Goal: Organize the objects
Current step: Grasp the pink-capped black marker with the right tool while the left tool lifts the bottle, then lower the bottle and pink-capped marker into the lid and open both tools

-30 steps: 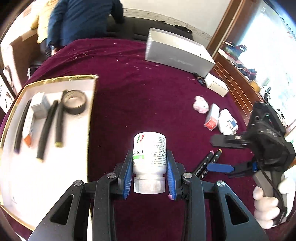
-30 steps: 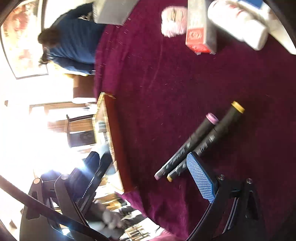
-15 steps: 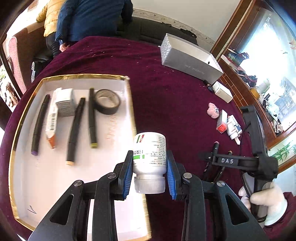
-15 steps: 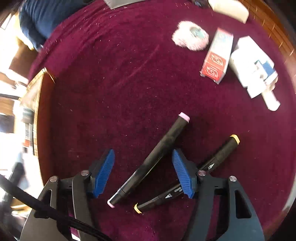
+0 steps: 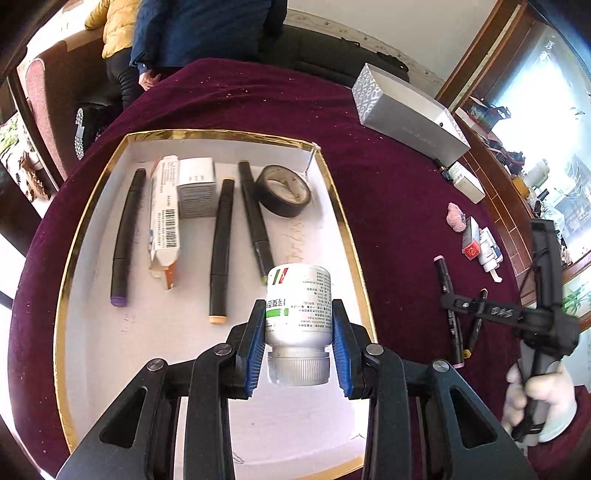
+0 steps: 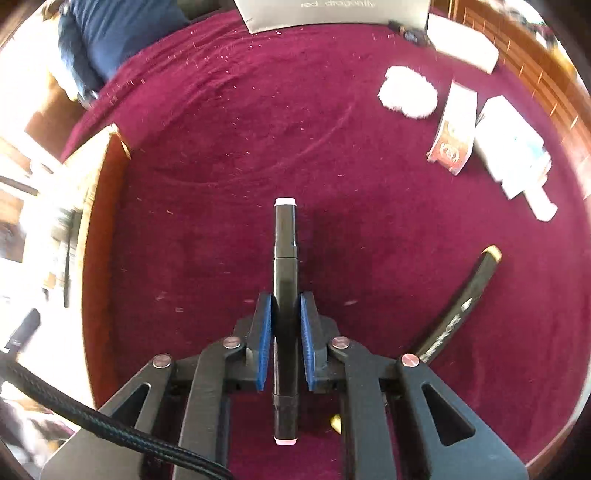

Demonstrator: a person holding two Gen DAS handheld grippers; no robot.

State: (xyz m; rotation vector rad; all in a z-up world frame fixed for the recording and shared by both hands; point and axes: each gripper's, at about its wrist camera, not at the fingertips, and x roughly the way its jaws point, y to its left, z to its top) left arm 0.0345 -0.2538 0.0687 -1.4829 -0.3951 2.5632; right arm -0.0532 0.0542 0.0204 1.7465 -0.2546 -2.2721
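Note:
My left gripper (image 5: 298, 310) is shut on a white pill bottle (image 5: 298, 299), held cap toward the camera above the near right part of the white, gold-rimmed tray (image 5: 345, 229). The tray holds several black markers (image 5: 221, 243), a long carton (image 5: 164, 221), a small grey box (image 5: 195, 188) and a black tape roll (image 5: 282, 190). My right gripper (image 6: 285, 301) is shut on a black pink-capped marker (image 6: 285, 236), which lies along the fingers on the red cloth. A yellow-capped marker (image 6: 469, 295) lies just right of it. In the left wrist view the right gripper (image 5: 452, 304) is right of the tray.
A silver box (image 5: 406, 110) lies at the back of the round table. A small white box (image 5: 467, 182), a pink fluffy thing (image 5: 456, 218), a red-and-white carton (image 6: 454, 133) and a white pack (image 6: 513, 155) lie at the right. People (image 5: 207, 29) stand behind the table.
My left gripper carried the bottle left, from over the cloth to over the tray. My right gripper tipped down over the markers and closed on the pink-capped one.

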